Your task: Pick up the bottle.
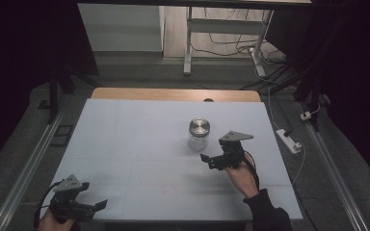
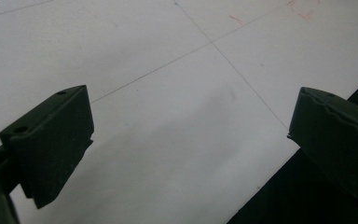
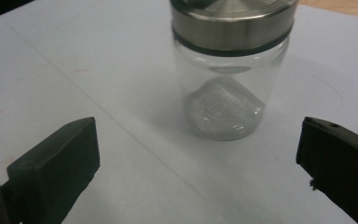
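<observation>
A clear glass jar [image 1: 198,134] with a brushed steel lid stands upright on the white table top [image 1: 125,144], right of centre. In the right gripper view the jar [image 3: 230,70] is close ahead, and something grey and mesh-like lies at its bottom. My right gripper [image 1: 211,161] is just in front and to the right of the jar, open and apart from it; its jaws [image 3: 198,135] stand wide with nothing between them. My left gripper [image 1: 92,208] is at the front left corner of the table, open over bare surface [image 2: 191,112].
The table's front edge [image 2: 279,163] runs just under the left gripper. A wooden strip [image 1: 173,94] borders the far side. On the floor to the right are a white power strip [image 1: 289,140] and cables. Desk legs [image 1: 188,43] stand behind the table.
</observation>
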Tool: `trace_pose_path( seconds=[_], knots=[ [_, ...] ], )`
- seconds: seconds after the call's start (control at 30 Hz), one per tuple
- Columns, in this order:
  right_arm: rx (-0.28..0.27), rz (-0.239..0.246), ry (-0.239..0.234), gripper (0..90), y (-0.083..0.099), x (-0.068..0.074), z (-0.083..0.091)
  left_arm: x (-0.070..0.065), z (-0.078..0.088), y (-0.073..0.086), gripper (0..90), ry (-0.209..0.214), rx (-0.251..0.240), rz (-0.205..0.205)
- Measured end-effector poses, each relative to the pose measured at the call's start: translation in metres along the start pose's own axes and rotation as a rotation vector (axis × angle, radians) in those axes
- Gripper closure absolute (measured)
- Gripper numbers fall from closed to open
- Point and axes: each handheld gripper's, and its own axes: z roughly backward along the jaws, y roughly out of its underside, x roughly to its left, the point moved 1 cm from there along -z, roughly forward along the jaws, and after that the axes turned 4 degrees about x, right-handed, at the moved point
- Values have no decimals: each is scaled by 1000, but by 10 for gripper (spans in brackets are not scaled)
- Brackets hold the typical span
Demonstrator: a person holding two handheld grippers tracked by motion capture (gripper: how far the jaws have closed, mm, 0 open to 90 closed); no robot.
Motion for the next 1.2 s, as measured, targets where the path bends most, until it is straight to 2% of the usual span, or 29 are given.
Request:
trace_pose_path(
  seconds=[0.1,0.27,0.63,0.8,1.2],
  knots=[
    [29,-8,14,0,-3,-4,-7,0,0,0,6,2,-1,2],
    [21,-36,18,0,-8,-9,-16,0,0,0,6,4,0,3],
    [37,-51,27,0,-22,-20,-41,1,0,0,6,8,2,5],
    [56,-14,38,0,-28,-21,-53,1,0,0,5,11,2,5],
    [74,-10,51,0,-33,-23,-72,1,-1,0,6,10,7,3]
  ],
)
